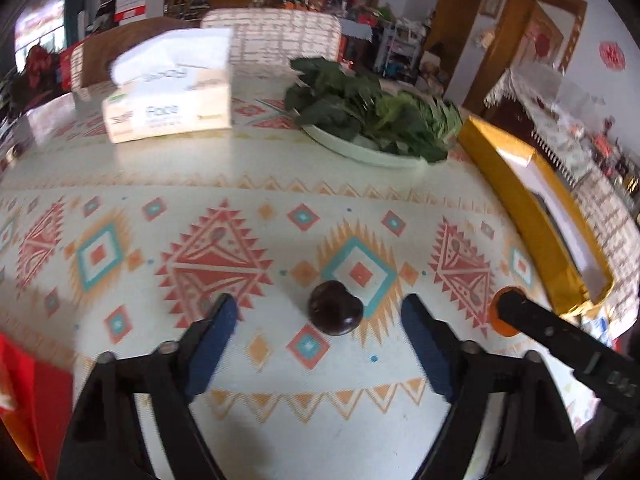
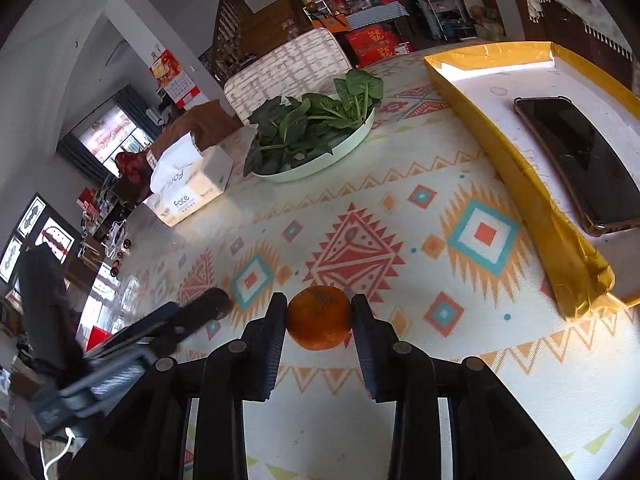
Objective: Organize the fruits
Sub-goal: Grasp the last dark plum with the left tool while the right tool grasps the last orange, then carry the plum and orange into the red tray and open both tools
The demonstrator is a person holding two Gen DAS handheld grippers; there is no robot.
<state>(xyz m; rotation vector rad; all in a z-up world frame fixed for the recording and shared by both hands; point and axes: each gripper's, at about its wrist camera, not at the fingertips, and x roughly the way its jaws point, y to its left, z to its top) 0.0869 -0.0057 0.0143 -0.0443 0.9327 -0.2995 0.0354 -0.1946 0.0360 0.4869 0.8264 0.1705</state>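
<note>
A dark, round plum-like fruit [image 1: 335, 308] rests on the patterned tablecloth. My left gripper [image 1: 320, 312] is open around it, one blue pad on each side with a gap to the fruit. My right gripper [image 2: 319, 307] is shut on a small orange [image 2: 319, 317], both pads pressing its sides just above the cloth. In the left wrist view a sliver of that orange [image 1: 496, 314] shows to the right, behind a black finger [image 1: 532, 318] of the right gripper. In the right wrist view the left gripper's finger [image 2: 188, 316] half hides the dark fruit [image 2: 220, 298].
A yellow-rimmed tray [image 2: 500, 152] with a phone [image 2: 576, 160] in it lies to the right; its yellow rim [image 1: 512, 184] also shows in the left wrist view. Further back stand a white plate [image 1: 352, 151] of leafy greens and a tissue box [image 1: 168, 108]. Something red [image 1: 28, 400] lies at the near left.
</note>
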